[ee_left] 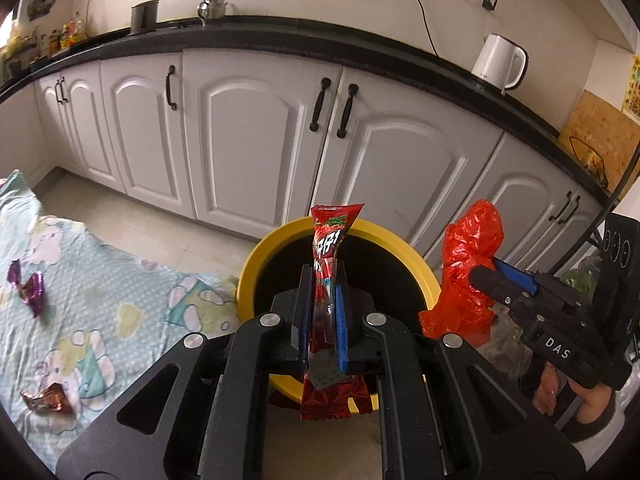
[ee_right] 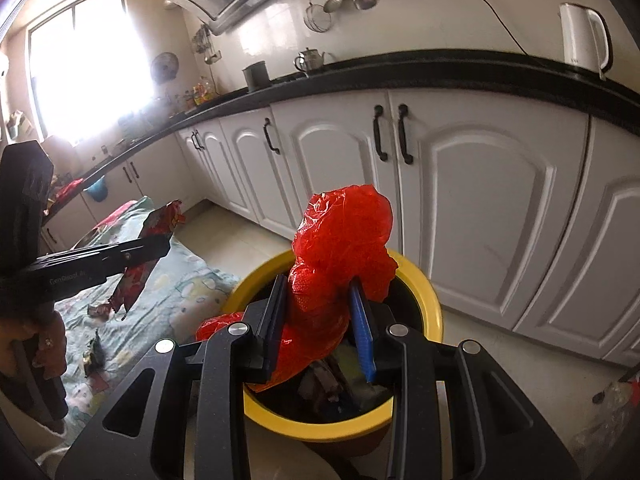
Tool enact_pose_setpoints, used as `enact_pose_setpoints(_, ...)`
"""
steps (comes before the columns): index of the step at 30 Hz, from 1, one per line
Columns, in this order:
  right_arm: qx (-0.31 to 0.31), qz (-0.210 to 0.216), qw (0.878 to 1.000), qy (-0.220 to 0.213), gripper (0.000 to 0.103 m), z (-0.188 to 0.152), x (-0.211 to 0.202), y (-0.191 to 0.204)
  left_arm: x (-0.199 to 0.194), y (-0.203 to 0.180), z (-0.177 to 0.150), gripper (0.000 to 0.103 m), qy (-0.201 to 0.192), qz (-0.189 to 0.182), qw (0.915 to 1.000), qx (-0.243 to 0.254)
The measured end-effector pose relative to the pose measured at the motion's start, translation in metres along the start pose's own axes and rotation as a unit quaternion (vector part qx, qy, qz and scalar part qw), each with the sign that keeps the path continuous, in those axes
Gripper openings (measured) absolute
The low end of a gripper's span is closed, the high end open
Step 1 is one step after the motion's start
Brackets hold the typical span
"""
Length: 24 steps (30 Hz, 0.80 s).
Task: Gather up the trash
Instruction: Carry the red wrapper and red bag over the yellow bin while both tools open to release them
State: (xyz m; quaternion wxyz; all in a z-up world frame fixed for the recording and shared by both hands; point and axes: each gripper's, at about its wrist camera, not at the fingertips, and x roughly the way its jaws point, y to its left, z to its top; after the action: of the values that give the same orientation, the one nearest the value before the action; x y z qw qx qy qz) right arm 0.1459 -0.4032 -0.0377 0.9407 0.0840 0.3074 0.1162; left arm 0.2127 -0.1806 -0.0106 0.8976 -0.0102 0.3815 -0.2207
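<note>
Over the bin (ee_left: 256, 264), yellow-rimmed and dark inside, standing on the kitchen floor off the corner of a patterned cloth (ee_left: 120, 280):

Left gripper (ee_left: 322, 276): clamped tight on a red snack wrapper (ee_left: 332, 240). Wrapper stands upright between the pads, top above the fingertips, bottom hanging below them, in front of the bin's mouth.

Right gripper (ee_right: 320, 292): clamped on a crumpled red plastic bag (ee_right: 344, 240). Jaws partly closed, with the bag's bulk filling the gap. Bag bulges above the fingertips and trails down toward the bin mouth, which this gripper looks straight into.

Bin contents: some rubbish already at the bottom, seen in the right wrist view; kinds not clear.

Still on the cloth: two purple candy wrappers (ee_left: 28, 288) near its left edge and a brown wrapper (ee_left: 48, 400) nearer the front edge. Other small scraps appear in the right wrist view, too small to name.

Step in hand, as judged: carrying two pieces to the bin for dropping. Neither is released yet.

Next move calls for: each piece fully over the dark opening, clear of the rim, then jaws parted. The wrapper's long tail and the bag's loose folds could catch on the rim or cling to the pads. Afterward, the wrappers on the cloth remain to be fetched.
</note>
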Motion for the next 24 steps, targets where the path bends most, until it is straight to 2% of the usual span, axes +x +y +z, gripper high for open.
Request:
enact_pose_setpoints(14, 0.022, -0.001, 0.999, 0.04, 0.03, -0.022, 0.024, -0.024, 0.052, -0.012, -0.011, 0.007, 0.056, -0.012, 0.9984, 0.002)
enact_pose_setpoints(22, 0.022, 0.004, 0.998, 0.06, 0.033, -0.03, 0.038, -0.022, 0.068, -0.014, -0.011, 0.008, 0.069, -0.013, 0.9975, -0.002)
enact_pose_setpoints(23, 0.021, 0.003, 0.998, 0.061, 0.035, -0.031, 0.04, -0.021, 0.07, -0.013, -0.011, 0.009, 0.069, -0.012, 0.9975, -0.003)
enact_pose_setpoints(24, 0.02, 0.002, 0.998, 0.064, 0.037, -0.032, 0.041, -0.021, 0.071, -0.013, -0.01, 0.014, 0.07, -0.011, 0.9975, -0.004)
